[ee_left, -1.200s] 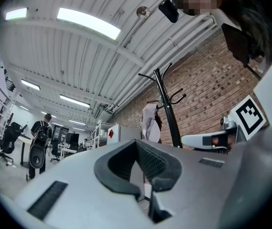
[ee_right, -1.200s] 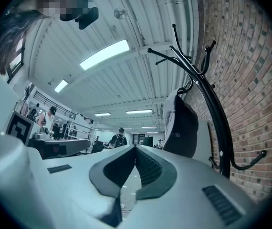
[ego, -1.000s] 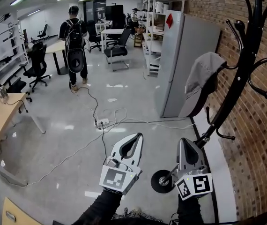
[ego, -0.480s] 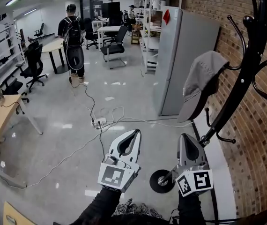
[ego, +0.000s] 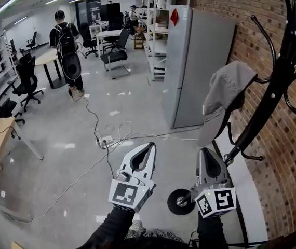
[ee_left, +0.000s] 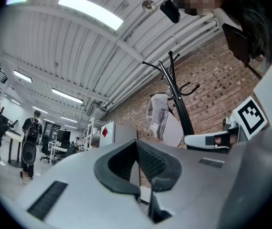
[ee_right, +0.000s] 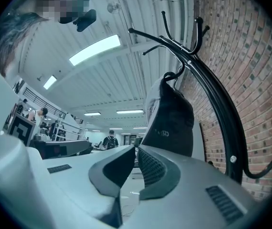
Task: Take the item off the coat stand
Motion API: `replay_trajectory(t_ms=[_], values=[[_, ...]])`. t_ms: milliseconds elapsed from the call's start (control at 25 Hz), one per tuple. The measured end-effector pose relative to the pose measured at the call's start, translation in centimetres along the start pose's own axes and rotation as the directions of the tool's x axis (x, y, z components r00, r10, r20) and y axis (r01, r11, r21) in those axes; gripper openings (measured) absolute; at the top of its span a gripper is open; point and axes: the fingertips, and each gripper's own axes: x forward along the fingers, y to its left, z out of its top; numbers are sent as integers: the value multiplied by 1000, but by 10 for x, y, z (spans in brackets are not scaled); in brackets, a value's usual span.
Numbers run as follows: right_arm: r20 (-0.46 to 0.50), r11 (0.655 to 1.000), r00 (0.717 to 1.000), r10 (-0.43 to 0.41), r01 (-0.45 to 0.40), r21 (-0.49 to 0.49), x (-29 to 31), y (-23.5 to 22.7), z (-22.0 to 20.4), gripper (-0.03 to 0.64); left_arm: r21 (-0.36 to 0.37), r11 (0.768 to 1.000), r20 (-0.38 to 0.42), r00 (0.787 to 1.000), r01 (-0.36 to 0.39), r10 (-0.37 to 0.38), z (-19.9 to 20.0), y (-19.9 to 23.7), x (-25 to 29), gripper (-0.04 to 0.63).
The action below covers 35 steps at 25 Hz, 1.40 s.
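A grey cap [ego: 226, 90] hangs on a hook of the black coat stand [ego: 272, 82] by the brick wall at the right. The stand's round base [ego: 182, 201] rests on the floor. My right gripper [ego: 205, 152] is shut and empty, low beside the stand's pole and well below the cap. My left gripper [ego: 149, 147] is left of it, also shut with nothing in it. In the right gripper view the cap [ee_right: 172, 116] shows its dark underside above the closed gripper [ee_right: 137, 149]. The left gripper view has the cap [ee_left: 159, 116] and stand [ee_left: 179, 104] far beyond its closed gripper [ee_left: 137, 144].
A tall grey cabinet [ego: 200, 66] stands just behind the cap. The brick wall [ego: 272, 149] runs along the right. Cables and a power strip [ego: 105, 141] lie on the floor ahead. A person with a backpack [ego: 67, 51] stands far off among desks, chairs and shelves.
The head view has shifted, so the room slides left and the cabinet and stand look nearer. Both grippers stay shut and in nearly the same place.
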Motion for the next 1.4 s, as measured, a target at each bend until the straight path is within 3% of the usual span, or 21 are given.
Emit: replay_trajectory(t_ms=[160,360,520,800,1040,1400], values=[[-7,998,998,-57,57,9,3,-6,-4,13,-4,999,-10,999,39,-39,-5,5,8,-3],[-20,996,996,-87,88,27,11,-10,-10,143,-9,997,-13,997,76,-76,-8,12,16,-3],[-23,994,993,-112,113,15,23,-17,-10,190,-11,996,-19,996,92,-93,-13,19,22,-3],[-28,986,986,-166,165,-13,43,-24,-5,192,-7,992,-19,992,124,-124,-9,27,29,-3],[-60,990,990,-130,126,-64,66,-21,-12,192,-2,989,-20,989,145,-145,-12,30,32,-3],[-43,976,980,-194,189,-108,77,-34,-7,189,-19,991,-16,991,135,-135,-12,44,32,-3]])
